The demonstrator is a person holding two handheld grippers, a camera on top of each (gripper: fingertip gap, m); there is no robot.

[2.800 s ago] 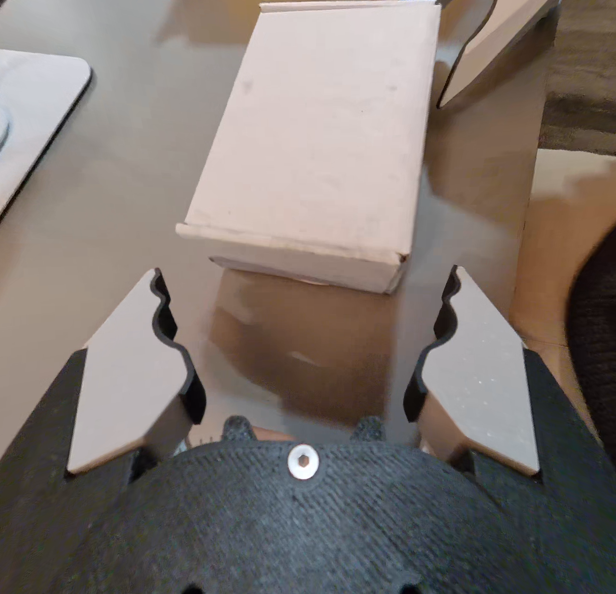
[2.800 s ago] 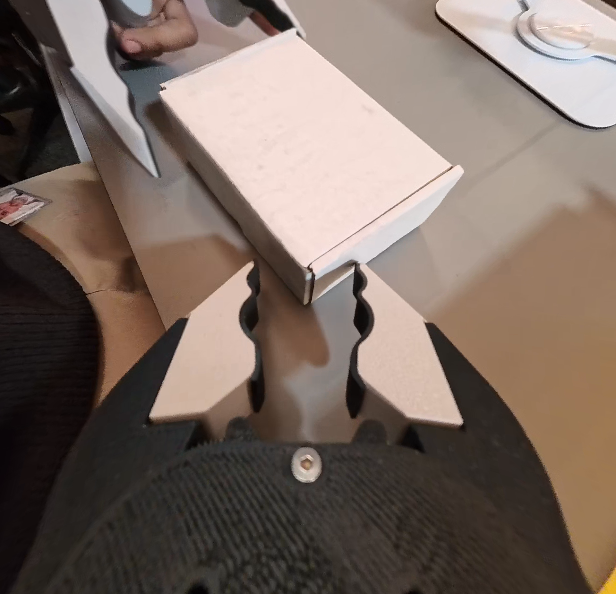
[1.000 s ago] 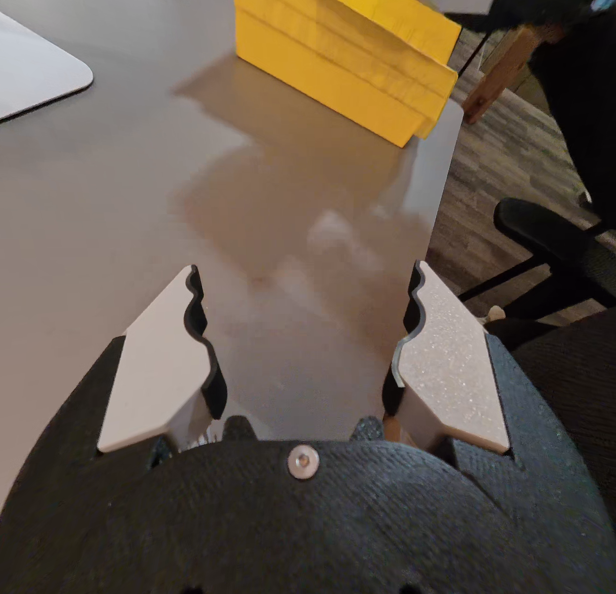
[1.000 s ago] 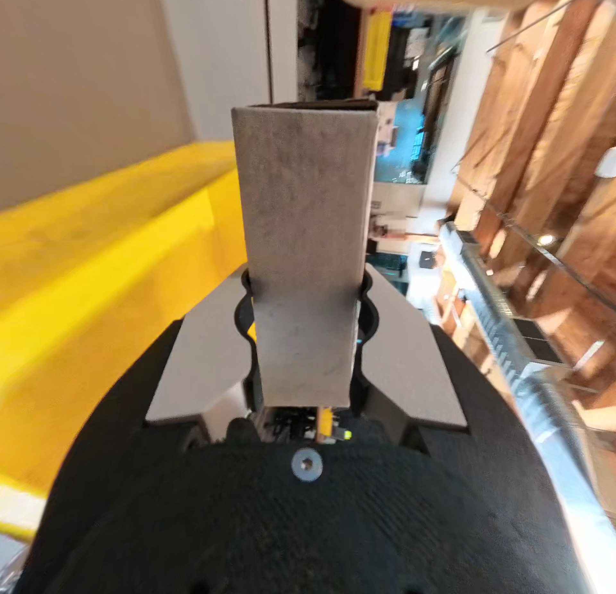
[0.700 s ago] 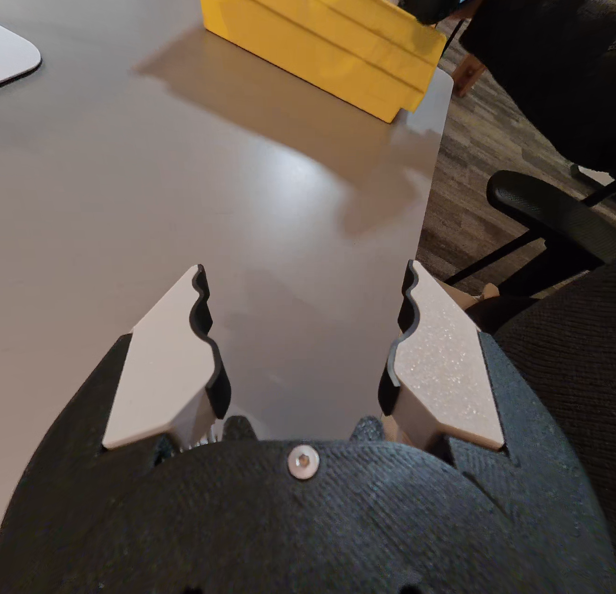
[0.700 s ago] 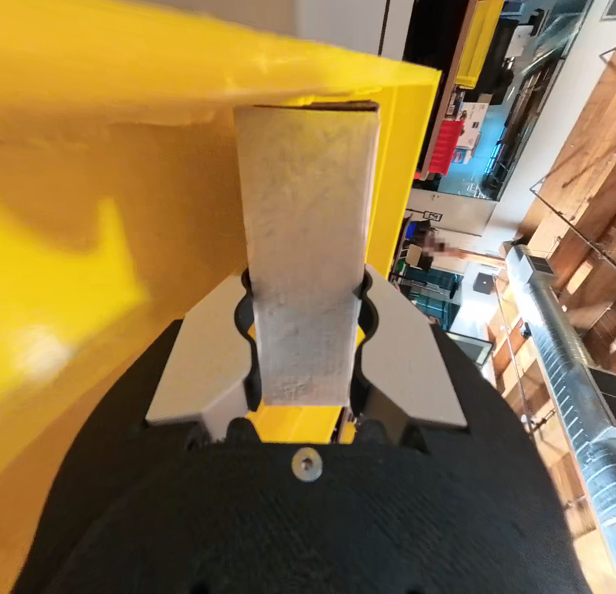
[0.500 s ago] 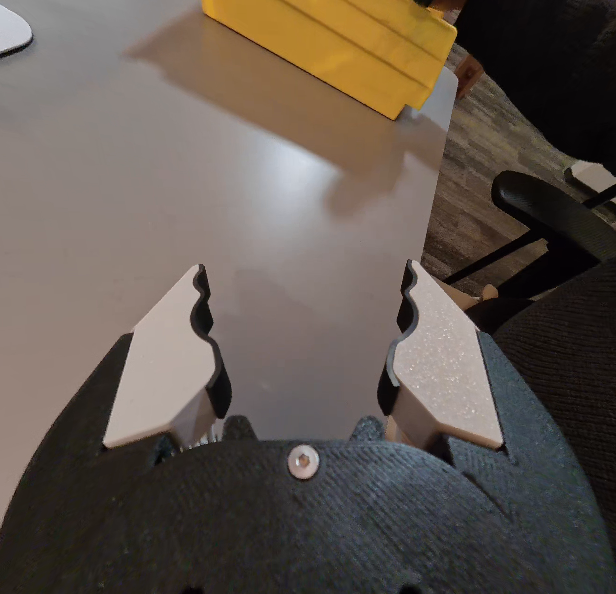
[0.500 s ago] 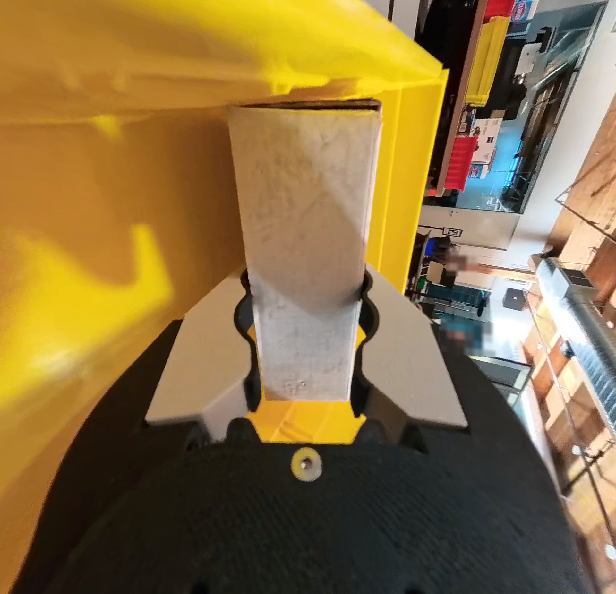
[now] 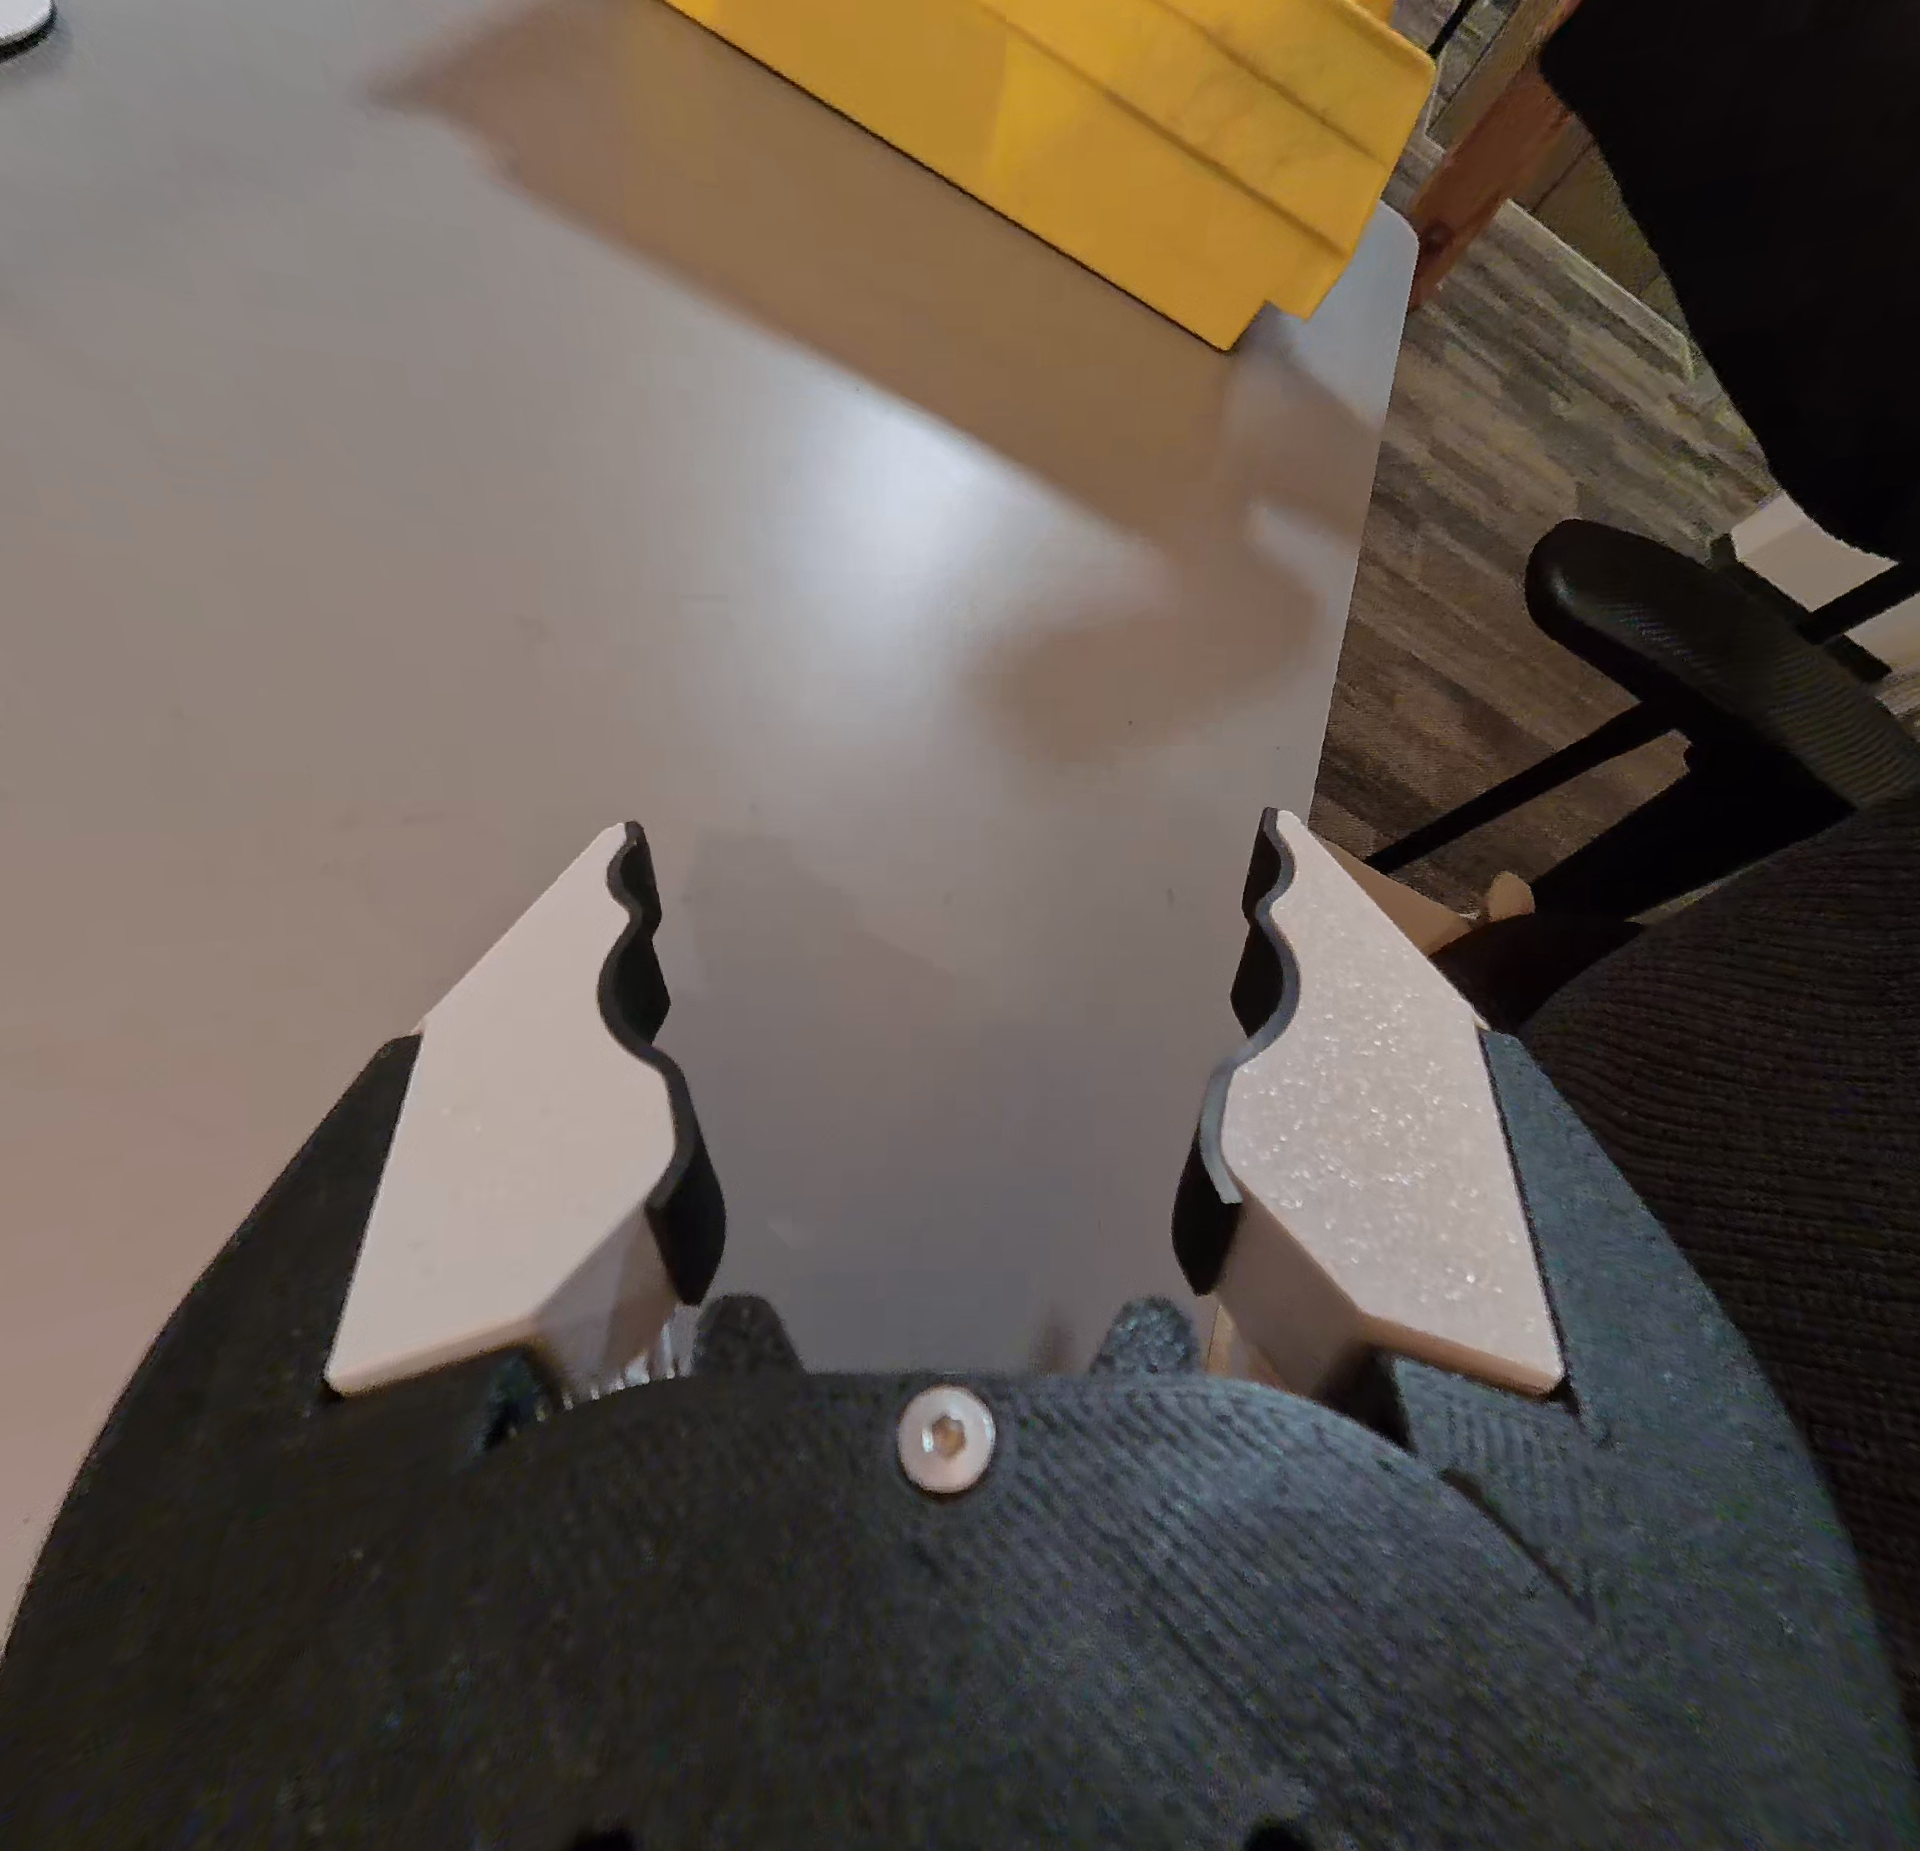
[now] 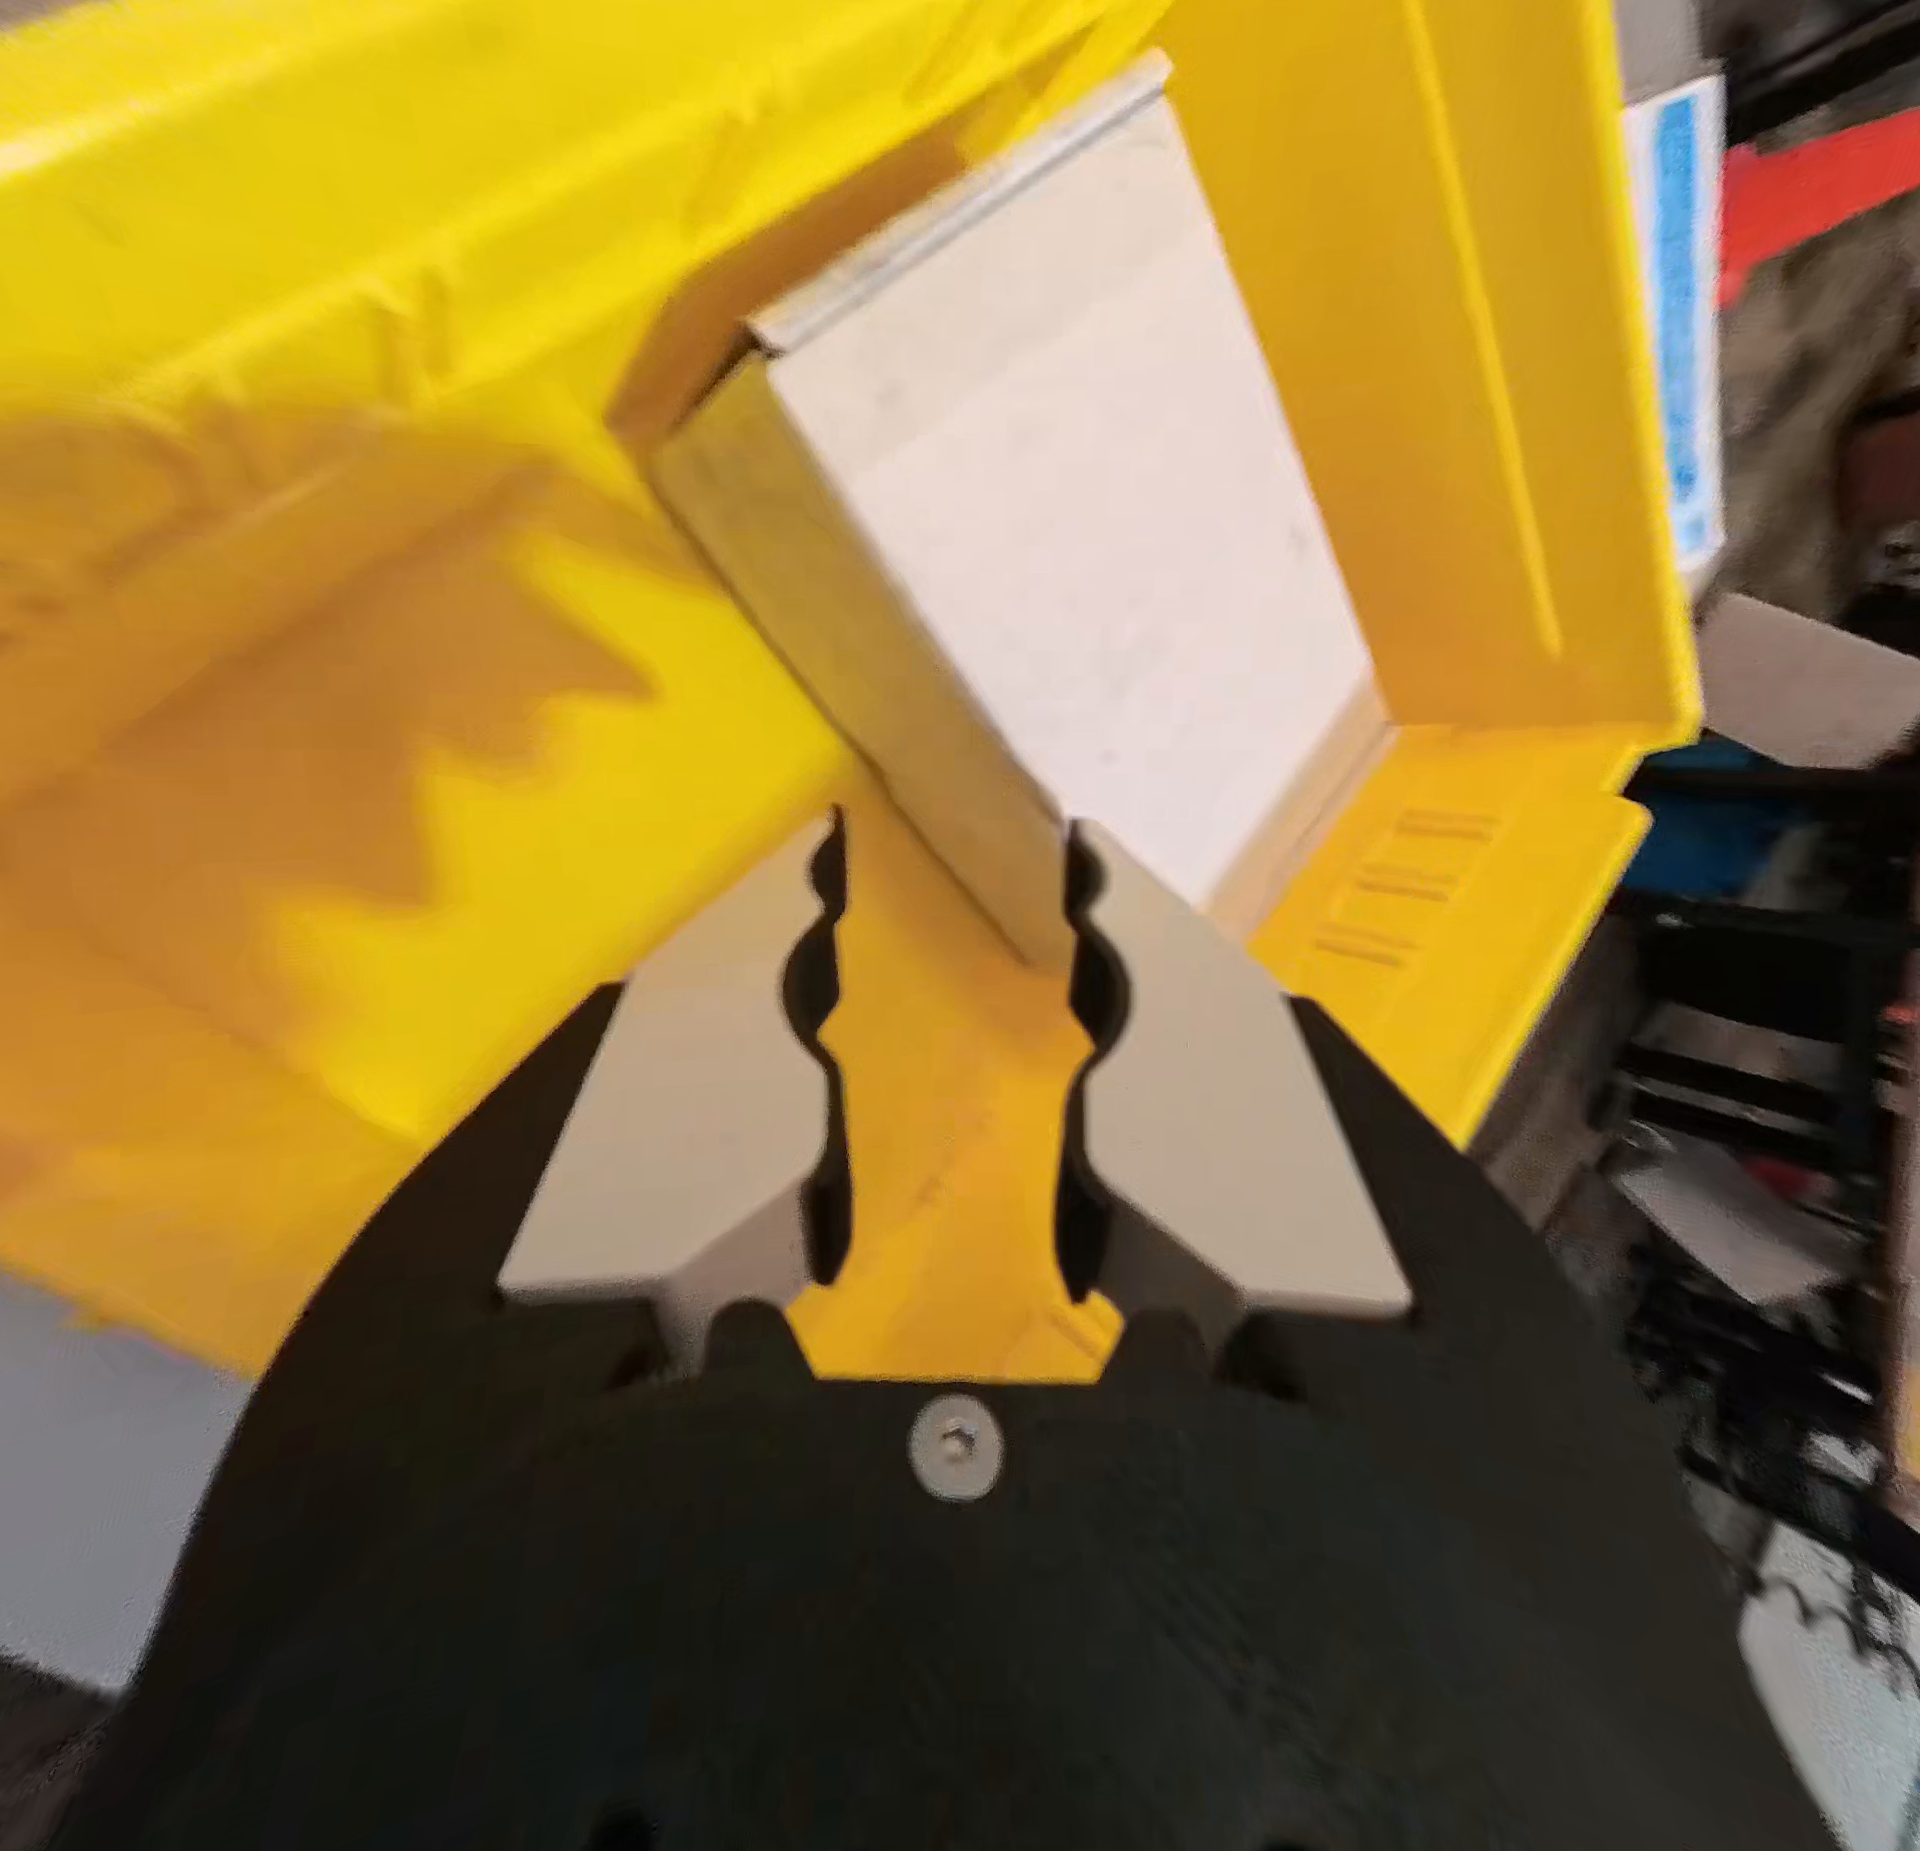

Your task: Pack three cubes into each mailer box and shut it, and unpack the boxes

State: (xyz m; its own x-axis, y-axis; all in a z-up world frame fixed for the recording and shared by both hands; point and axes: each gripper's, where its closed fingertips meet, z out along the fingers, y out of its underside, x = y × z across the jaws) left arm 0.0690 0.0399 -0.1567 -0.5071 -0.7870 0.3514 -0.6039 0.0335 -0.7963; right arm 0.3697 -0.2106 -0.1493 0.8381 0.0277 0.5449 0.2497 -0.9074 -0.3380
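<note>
One mailer box, one yellow bin, two grippers: that is the count at your bench. Your right gripper (image 10: 951, 825) reaches into the yellow bin (image 10: 312, 451), which holds the single white mailer box (image 10: 1081, 513), its lid shut. The box lies tilted, with its long axis running from 11 o'clock down to 5 o'clock in the right wrist view and its broad white face turned up and toward 3 o'clock. Its narrow side faces the gripper, and its near lower corner sits between the fingertips. The right tongs stand at a narrow gap and are not clamped. The corner rests against the finger on the 3 o'clock side, while a strip of yellow shows between the box and the other finger. The picture is blurred, so whether anything else lies in the bin cannot be told. Your left gripper (image 9: 945, 835) hangs over the grey table (image 9: 416, 451) with its tongs spread wide and nothing between them. From there the same bin (image 9: 1039, 108) stands at 12 to 1 o'clock near the table's far corner. A white pad's corner (image 9: 16, 4) shows at 10 o'clock, and a black office chair (image 9: 1704, 658) stands beyond the table edge at 3 o'clock.
</note>
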